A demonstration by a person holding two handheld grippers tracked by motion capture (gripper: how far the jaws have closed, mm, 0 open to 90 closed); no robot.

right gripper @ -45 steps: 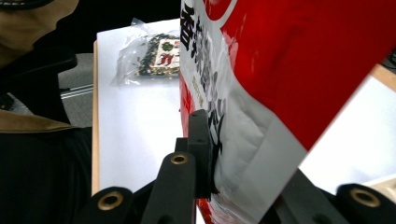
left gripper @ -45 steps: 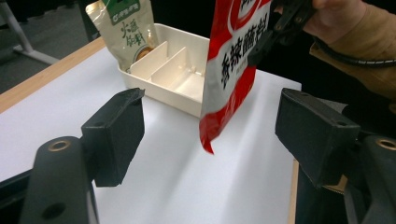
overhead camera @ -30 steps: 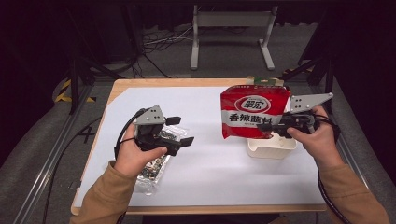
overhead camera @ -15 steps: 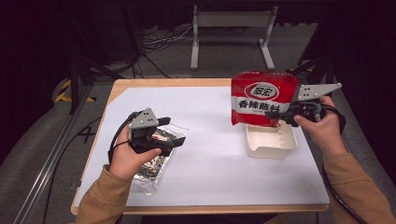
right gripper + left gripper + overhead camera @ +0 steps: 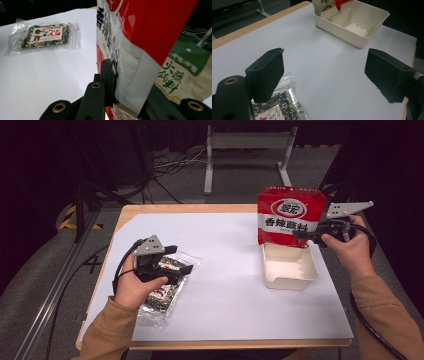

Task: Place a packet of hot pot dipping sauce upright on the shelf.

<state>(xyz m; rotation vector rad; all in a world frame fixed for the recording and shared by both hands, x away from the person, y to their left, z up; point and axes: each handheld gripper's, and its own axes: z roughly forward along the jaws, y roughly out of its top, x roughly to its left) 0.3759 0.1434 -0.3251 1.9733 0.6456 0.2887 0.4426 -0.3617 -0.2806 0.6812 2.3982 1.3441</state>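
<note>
The right gripper [image 5: 306, 234], clamped on the red bag [image 5: 290, 216], has shifted right over the tray [image 5: 290, 272]; the left gripper [image 5: 181, 261], jaws apart, sank toward the packet [image 5: 165, 292]. White table [image 5: 230, 270], dark room.

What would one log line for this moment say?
right gripper: shut on red bag, above white tray | left gripper: open over clear packet

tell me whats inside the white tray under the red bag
The white tray has a divider wall; the compartment nearer the left gripper's camera looks empty. At the far end stands a beige and green pouch. The red bag, clamped by the right gripper, hides the rest.
</note>
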